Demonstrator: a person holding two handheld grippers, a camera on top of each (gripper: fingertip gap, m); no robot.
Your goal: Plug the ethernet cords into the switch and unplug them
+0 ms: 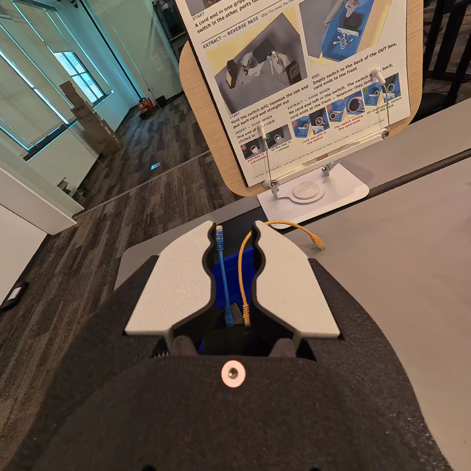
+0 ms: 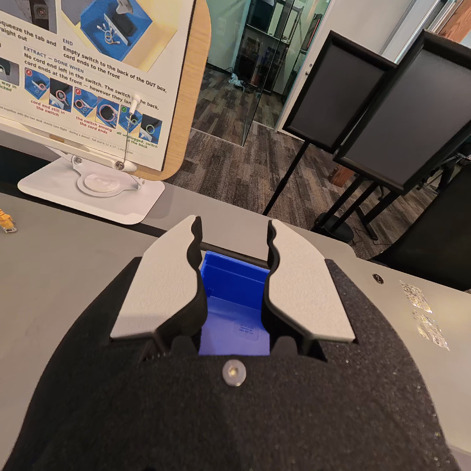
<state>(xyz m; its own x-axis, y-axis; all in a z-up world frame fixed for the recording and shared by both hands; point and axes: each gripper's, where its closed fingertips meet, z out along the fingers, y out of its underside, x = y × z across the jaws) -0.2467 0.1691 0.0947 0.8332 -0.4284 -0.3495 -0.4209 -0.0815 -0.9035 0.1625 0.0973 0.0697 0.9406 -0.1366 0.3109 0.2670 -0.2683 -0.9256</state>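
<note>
In the left wrist view my left gripper [image 1: 233, 225] is shut on a black switch [image 1: 237, 341] that sits deep between the fingers. A blue cord [image 1: 224, 277] and a yellow cord [image 1: 240, 275] are each plugged into the switch by one end. The blue cord's free plug [image 1: 219, 233] stands up by the left fingertip. The yellow cord loops behind the right finger, and its free plug [image 1: 317, 242] hangs just above the table. That plug also shows in the right wrist view [image 2: 6, 221]. My right gripper [image 2: 234, 221] is open and empty above a blue bin [image 2: 234, 288].
The grey table [image 1: 382, 254] carries a sign board on a white stand [image 1: 313, 193] at the back. A blue bin [image 1: 229, 275] lies under the left gripper. The table's far edge drops to carpet. Black display stands [image 2: 356, 102] are beyond the table on the right. Spacing between my two grippers at the tips: around 40 cm.
</note>
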